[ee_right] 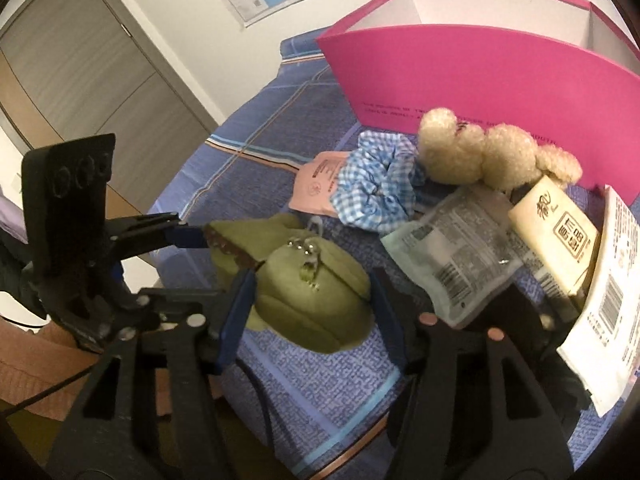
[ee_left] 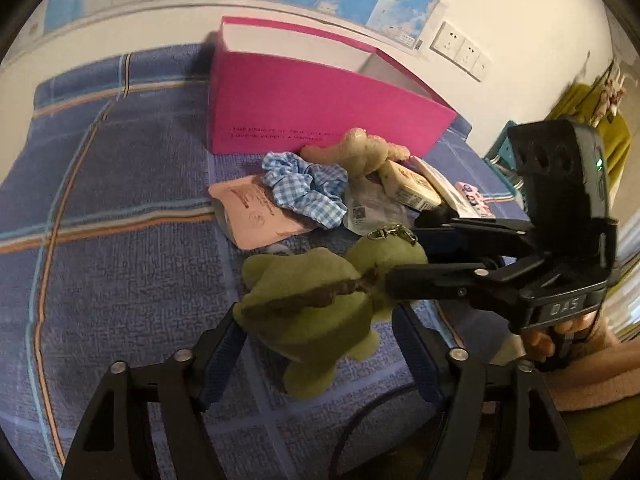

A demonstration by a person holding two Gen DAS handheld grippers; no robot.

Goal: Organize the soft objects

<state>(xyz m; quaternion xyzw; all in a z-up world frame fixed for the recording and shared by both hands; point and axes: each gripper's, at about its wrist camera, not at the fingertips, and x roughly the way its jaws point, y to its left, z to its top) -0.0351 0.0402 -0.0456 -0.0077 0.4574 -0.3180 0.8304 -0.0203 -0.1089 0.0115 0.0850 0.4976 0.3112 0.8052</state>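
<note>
- your left claw (ee_left: 320, 320) straddles the olive-green plush toy with the brown jagged mouth seam (ee_left: 308, 304); its blue-lined fingers (ee_left: 222, 356) stand on either side of the head, and you cannot tell whether the pads press the fabric yet, so count it as released.
- your right claw (ee_right: 310, 312) straddles the other end of the same plush, the rounded part carrying a small metal clasp (ee_right: 306, 254); there is a gap on at least one side, so it too reads as released.
- the plush lies flat on the blue woven bedspread with orange and pale-blue stripes (ee_left: 120, 200), in front of the open magenta cardboard box (ee_left: 320, 104), which is likely where it belongs.
- between plush and box sit a blue-and-white gingham scrunchie (ee_left: 308, 188), a cream curly-fleece plush (ee_right: 492, 152), a pale pink sachet (ee_left: 252, 216), a clear printed packet (ee_right: 460, 260) and a cream carton (ee_right: 556, 248).
- risk: with both claws on one soft toy, uneven closing could stretch or twist it, or leave one side pinching only loose fabric, so it sags out on the lift.
- risk: the clasp could slip between the right pads and spoil the grip.
- risk: carrying low toward the box could drag the scrunchie or packets along, or bump the near box wall.
</note>
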